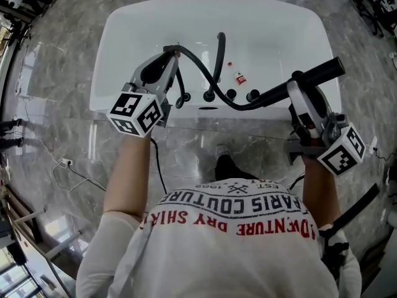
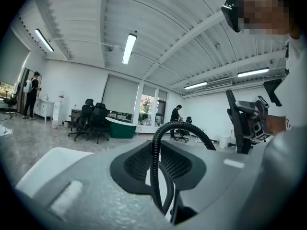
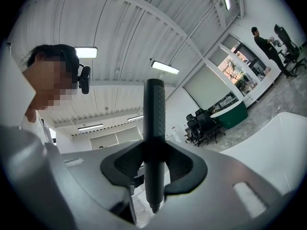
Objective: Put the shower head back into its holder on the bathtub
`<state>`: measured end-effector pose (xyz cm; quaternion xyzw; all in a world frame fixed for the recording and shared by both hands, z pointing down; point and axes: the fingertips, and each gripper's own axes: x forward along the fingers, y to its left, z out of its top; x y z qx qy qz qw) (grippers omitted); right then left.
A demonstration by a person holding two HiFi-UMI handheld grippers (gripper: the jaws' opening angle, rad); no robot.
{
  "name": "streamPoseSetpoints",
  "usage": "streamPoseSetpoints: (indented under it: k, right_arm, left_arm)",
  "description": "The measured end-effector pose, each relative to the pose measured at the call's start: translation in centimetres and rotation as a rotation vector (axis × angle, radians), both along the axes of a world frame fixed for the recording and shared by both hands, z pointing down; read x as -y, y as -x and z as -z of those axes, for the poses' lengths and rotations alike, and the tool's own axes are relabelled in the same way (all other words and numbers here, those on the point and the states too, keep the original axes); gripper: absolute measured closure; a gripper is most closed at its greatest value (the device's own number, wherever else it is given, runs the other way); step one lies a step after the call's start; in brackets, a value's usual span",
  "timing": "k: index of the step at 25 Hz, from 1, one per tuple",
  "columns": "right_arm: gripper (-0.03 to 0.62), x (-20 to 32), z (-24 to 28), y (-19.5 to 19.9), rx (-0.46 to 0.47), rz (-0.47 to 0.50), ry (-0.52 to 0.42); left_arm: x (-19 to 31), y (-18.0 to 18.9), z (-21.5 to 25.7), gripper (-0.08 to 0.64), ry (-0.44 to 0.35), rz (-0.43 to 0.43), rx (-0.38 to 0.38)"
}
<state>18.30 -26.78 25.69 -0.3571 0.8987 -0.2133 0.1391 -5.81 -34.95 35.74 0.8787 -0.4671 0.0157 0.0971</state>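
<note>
Head view: the right claw point(image 1: 296, 81) is clamped on the black shower head point(image 1: 317, 72) (a slim wand), held above the near right rim of the white bathtub point(image 1: 124, 17). The left claw point(image 1: 172, 54) is clamped on the hose point(image 1: 200, 67) over the tub's left side.

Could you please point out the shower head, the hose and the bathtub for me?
shower head point(image 1: 319, 71), head view, on the middle of its black bar.
hose point(image 2: 155, 162), left gripper view, on its upright stretch.
bathtub point(image 1: 211, 2), head view, on the far rim.
</note>
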Motion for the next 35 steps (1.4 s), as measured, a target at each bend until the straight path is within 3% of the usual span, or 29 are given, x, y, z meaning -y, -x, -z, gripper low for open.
streamPoseSetpoints:
  k: [11, 22, 35]
  right_arm:
    - [0.454, 1.9, 1.1, 0.3, 0.028, 0.034, -0.035]
    - [0.454, 3.6, -1.0, 0.9, 0.005, 0.053, 0.009]
    - [0.454, 6.7, -4.1, 2.8, -0.026, 0.100, 0.076]
  left_arm:
    - [1.7, 0.2, 2.5, 0.500, -0.056, 0.016, 0.014]
    - [2.8, 1.1, -2.7, 0.502, 0.045, 0.063, 0.000]
    - [2.7, 3.5, -12.2, 0.502, 0.215, 0.112, -0.018]
